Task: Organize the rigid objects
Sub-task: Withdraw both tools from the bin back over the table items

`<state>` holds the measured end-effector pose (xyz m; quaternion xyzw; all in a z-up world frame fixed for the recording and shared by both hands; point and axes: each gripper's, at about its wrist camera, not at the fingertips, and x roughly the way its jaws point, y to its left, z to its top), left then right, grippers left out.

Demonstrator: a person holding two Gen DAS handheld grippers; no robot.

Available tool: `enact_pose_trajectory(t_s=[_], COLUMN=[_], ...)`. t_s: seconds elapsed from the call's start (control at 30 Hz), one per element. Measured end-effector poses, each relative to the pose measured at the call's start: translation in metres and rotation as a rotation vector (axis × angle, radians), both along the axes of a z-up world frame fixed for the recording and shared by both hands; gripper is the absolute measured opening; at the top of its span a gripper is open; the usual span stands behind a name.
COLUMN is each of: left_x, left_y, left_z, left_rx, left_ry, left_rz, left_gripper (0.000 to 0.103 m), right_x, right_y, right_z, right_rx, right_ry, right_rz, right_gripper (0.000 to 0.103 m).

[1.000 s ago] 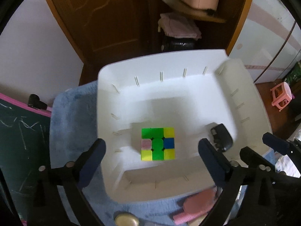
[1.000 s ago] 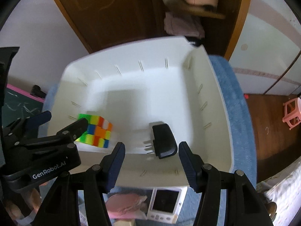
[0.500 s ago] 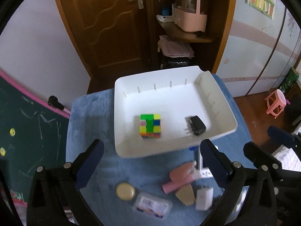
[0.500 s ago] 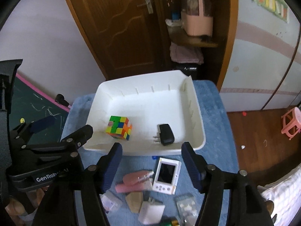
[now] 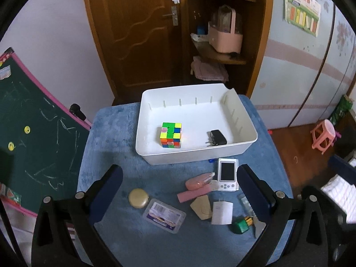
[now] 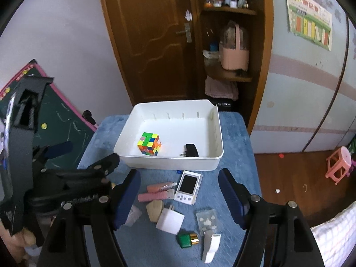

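Observation:
A white bin (image 5: 155,156) (image 6: 169,165) stands at the far side of a blue-covered table. Inside it lie a colourful puzzle cube (image 5: 170,134) (image 6: 149,144) and a black plug adapter (image 5: 217,138) (image 6: 191,150). Loose items lie on the cloth in front of the bin: a white handheld device (image 5: 227,174) (image 6: 188,187), a pink comb (image 5: 194,193), a round gold tin (image 5: 138,198), a clear plastic box (image 5: 164,215), a white card (image 6: 170,220) and green-capped batteries (image 6: 187,239). My left gripper (image 5: 179,189) and right gripper (image 6: 179,198) are both open, empty, and held above these items.
A green chalkboard (image 5: 33,138) leans at the left of the table. A wooden door (image 5: 138,29) and a shelf with a pink basket (image 5: 224,37) stand behind it. A pink stool (image 5: 323,134) is on the floor at the right.
Both grippers have pulled back and up from the bin, leaving the cube and the adapter inside it. The loose items on the cloth have come into view.

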<state>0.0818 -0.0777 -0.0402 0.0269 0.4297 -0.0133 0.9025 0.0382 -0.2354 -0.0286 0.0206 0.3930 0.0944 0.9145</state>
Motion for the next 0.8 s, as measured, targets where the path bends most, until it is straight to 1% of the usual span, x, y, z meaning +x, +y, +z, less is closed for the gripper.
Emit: enact_pose_trajectory(t_s=[0.03,0.07,0.2,0.37,0.47,0.6,0.8], left_x=[-0.005,-0.009,-0.024,-0.041,-0.048,-0.052,-0.059], left_y=[-0.001,-0.003,-0.008,-0.015,-0.019,-0.024,-0.033], left_z=[0.001,0.002,0.000,-0.010,-0.021,-0.037,-0.060], left_rx=[-0.002,-0.001,-0.009,-0.027,-0.040,-0.087,-0.080], left_ry=[-0.010,-0.019,-0.035,-0.031,-0.011,0.040,0.067], left_rz=[0.003,0.004,0.005,-0.008,-0.014,-0.032,-0.040], left_gripper=[0.102,0.102,0.102,0.102,0.102,0.102,0.102], right_x=[-0.006,-0.013,-0.035,-0.055,-0.066,-0.079,-0.095], right_y=[-0.002,-0.004,-0.010,-0.021,-0.027,-0.036,-0.050], right_z=[0.001,0.002,0.001,-0.008,-0.015,-0.028,-0.053], right_rx=[0.003,0.003,-0.028,-0.031,-0.046,-0.070,-0.077], right_ry=[-0.010,-0.022,-0.057,-0.055,-0.053,-0.039,-0.007], right_rz=[0.005,0.010,0.016,0.017,-0.001,-0.019,-0.070], right_gripper=[0.076,0.080,0.081,0.081,0.081,0.081,0.081])
